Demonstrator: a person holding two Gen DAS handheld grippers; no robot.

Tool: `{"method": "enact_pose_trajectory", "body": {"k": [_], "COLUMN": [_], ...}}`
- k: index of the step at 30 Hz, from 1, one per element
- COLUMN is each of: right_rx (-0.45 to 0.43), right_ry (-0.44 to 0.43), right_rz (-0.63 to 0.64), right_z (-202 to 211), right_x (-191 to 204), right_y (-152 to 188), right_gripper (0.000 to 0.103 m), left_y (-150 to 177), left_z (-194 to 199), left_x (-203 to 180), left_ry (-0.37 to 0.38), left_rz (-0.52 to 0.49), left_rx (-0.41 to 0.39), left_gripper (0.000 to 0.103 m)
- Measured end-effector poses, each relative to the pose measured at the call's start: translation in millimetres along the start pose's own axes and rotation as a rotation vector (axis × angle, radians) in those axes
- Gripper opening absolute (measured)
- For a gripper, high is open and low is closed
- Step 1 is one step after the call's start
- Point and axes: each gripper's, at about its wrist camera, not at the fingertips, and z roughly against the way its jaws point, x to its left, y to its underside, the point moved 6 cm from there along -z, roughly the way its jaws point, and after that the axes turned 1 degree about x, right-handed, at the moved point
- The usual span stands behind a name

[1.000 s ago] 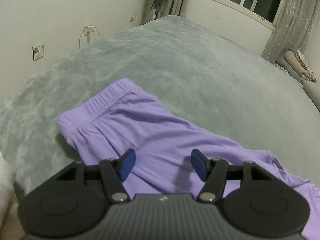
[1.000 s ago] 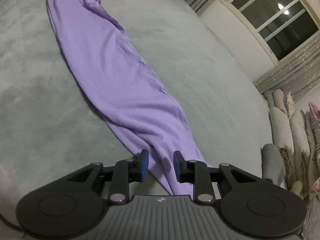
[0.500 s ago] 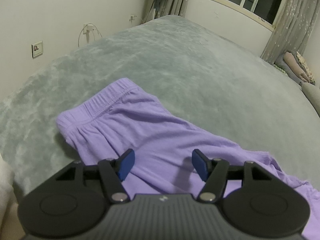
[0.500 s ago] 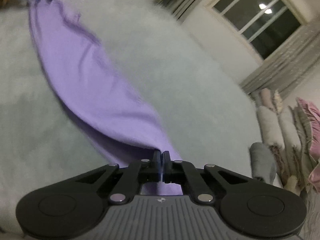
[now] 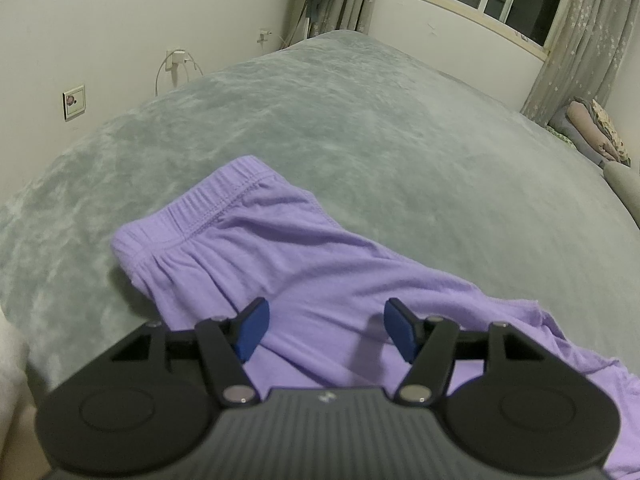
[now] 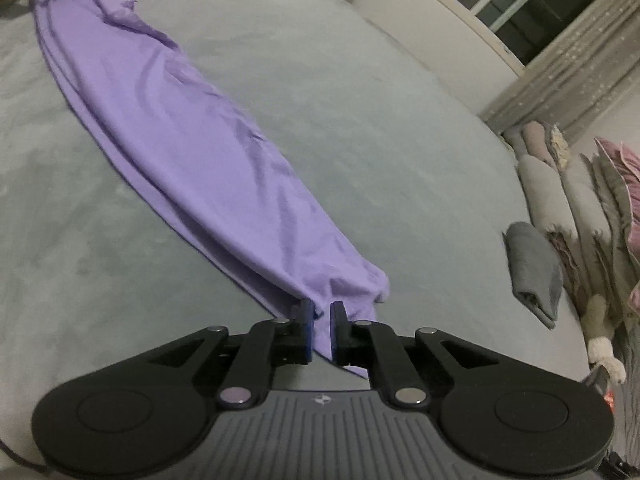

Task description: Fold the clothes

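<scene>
No readable writing appears in either view; only a small embossed mark sits on the ribbed grey body of each tool, too small to make out. The purple trousers, a soft, thin knit with a gathered, ribbed waistband, lie stretched long and narrow across the grey, plush bed cover. In the left view the waistband lies at centre left and the leg runs off to the lower right. My left tongs stand spread over the cloth just below the waist, blue pads apart and pinching nothing. In the right view the cuff end lies at lower centre. My right tongs are opening: a narrow gap shows between the pads, with the cuff edge lying in it. A folded grey cloth lies at the right edge, beside rolled bedding.
</scene>
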Motion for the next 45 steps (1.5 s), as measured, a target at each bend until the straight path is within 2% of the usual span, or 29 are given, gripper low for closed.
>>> {"method": "enact_pose_trajectory", "body": {"k": [4,8,9,10,12,14,17,18,19,24,29,33,36,40,45], "right_rx": [0.071,0.08,0.061,0.044,0.05,0.08,0.085,0.086,0.093,0.123,0.196,0.12,0.072,0.117,0.042], "right_ry": [0.048,-0.008,-0.029,-0.045,-0.071,-0.097,-0.146,-0.162,-0.157,-0.065,0.026,-0.022,-0.081,-0.081,-0.092], "right_rz": [-0.044,-0.148,-0.198,-0.25,-0.326,-0.411,-0.519,-0.54,-0.548,-0.558,-0.526,-0.568,-0.605,-0.591,-0.586], "right_z": [-6.7,-7.3,-6.9,-8.7,-17.6,-26.7,-30.4,-30.5,-30.4,-20.4,-17.6,-9.0,-19.0,-43.0,-27.0], "right_x": [-13.0,-18.2,-22.3,-25.5,-30.1,-35.5,-44.4,-46.8,-49.6,-57.9,-55.5,-55.5,-57.3,-50.1,-47.8], "right_y": [9.9,17.7,16.0,13.5,11.2,12.6,15.9,16.6,16.9,14.7,24.4,13.9,-2.4,-8.9,-24.5], "right_gripper": [0.008,0.008,0.012,0.02,0.027,0.027,0.026,0.01,0.0,0.0,0.0,0.001,0.013,0.014,0.013], "left_y": [0.1,0.1,0.1,0.1,0.2,0.1,0.4,0.6,0.7,0.5,0.1,1.1,2.0,1.9,1.9], "left_z": [-0.4,-0.6,-0.6,-0.6,-0.3,-0.4,-0.8,-0.8,-0.8,-0.3,-0.5,-0.9,-1.2,-1.5,-1.1], "left_x": [-0.5,-0.7,-0.7,-0.7,-0.5,-0.5,-1.0,-1.1,-1.3,-0.9,-1.0,-2.4,-2.3,-1.9,-2.7], "left_ry": [0.001,0.0,-0.001,-0.001,-0.002,-0.002,-0.004,-0.004,-0.004,-0.001,-0.002,-0.007,-0.011,-0.008,-0.007], "left_rz": [0.002,-0.001,-0.002,-0.002,-0.004,-0.006,-0.007,-0.008,-0.008,-0.006,-0.005,-0.015,-0.023,-0.019,-0.019], "left_rx": [0.0,0.0,0.0,0.0,0.0,0.0,-0.001,-0.001,-0.001,0.001,0.002,0.0,-0.002,0.0,0.0], "left_gripper": [0.062,0.062,0.062,0.062,0.062,0.062,0.062,0.062,0.062,0.062,0.062,0.063,0.063,0.063,0.064]}}
